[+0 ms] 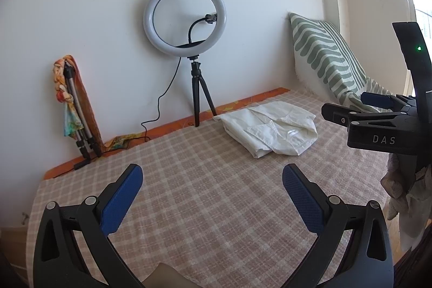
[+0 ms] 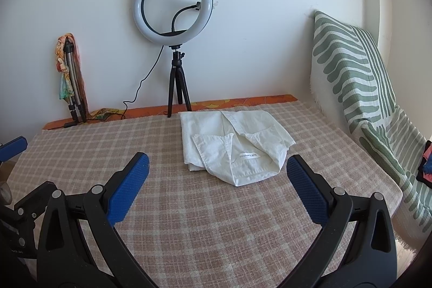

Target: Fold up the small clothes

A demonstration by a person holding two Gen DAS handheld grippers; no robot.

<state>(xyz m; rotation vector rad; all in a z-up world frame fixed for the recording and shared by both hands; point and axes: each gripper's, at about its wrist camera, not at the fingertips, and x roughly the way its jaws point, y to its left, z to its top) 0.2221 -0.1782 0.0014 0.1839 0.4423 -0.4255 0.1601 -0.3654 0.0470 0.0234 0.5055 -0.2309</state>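
Through the left wrist camera, my left tool hangs above a checked cloth that covers the surface. Its two blue-padded fingers are spread wide apart with nothing between them. Ahead and to the right of it, a folded white shirt lies flat on the cloth, well apart from the fingers. My right tool shows side-on at the right edge of this view, raised above the cloth beside the shirt; from this angle I cannot tell how far it is spread. A ring light on a small black tripod stands at the back against the white wall, its cable trailing left. A folded tripod wrapped in a colourful scarf leans on the wall further left. A green and white striped cushion rests at the back right.

Through the right wrist camera, my right tool is also spread wide and holds nothing. The shirt lies just beyond the fingertips, nearer the right one, collar and label facing the camera. The ring light stands behind the shirt, and the cushion leans at the right. One blue pad of the left tool peeks in at the left edge.
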